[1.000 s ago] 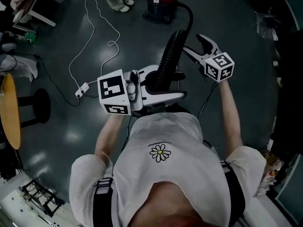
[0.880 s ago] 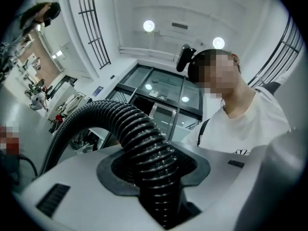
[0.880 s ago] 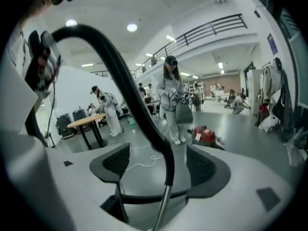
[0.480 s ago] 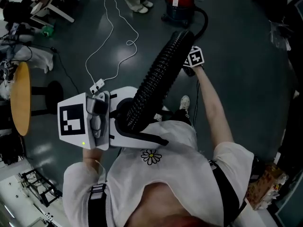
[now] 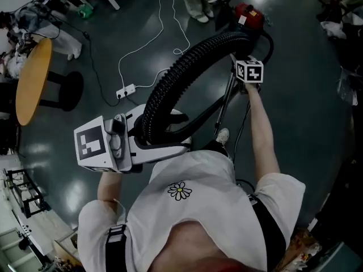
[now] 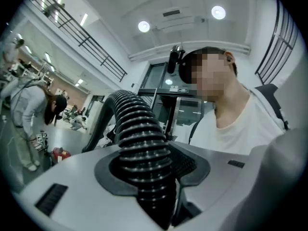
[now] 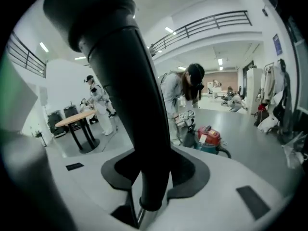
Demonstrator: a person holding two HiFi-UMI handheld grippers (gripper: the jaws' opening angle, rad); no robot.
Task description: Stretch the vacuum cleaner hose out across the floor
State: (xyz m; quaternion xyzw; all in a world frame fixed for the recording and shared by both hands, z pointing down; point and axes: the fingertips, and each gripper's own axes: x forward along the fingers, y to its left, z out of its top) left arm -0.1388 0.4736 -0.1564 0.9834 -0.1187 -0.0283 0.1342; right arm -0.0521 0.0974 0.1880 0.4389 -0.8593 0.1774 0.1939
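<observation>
Presently, hose [image 5: 184,67]: held arched above the floor [image 5: 306,95], far end at red vacuum cleaner [image 5: 249,16].
Left gripper [image 6: 156,170]: jaws clamped on the ribbed part, for pulling.
Right gripper [image 7: 154,177]: jaws just closed round the rigid tube [image 7: 130,105], steadying it.

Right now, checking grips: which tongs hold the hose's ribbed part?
The left tongs, on the ribbed hose; the right tongs have just closed on the smooth black tube.
</observation>
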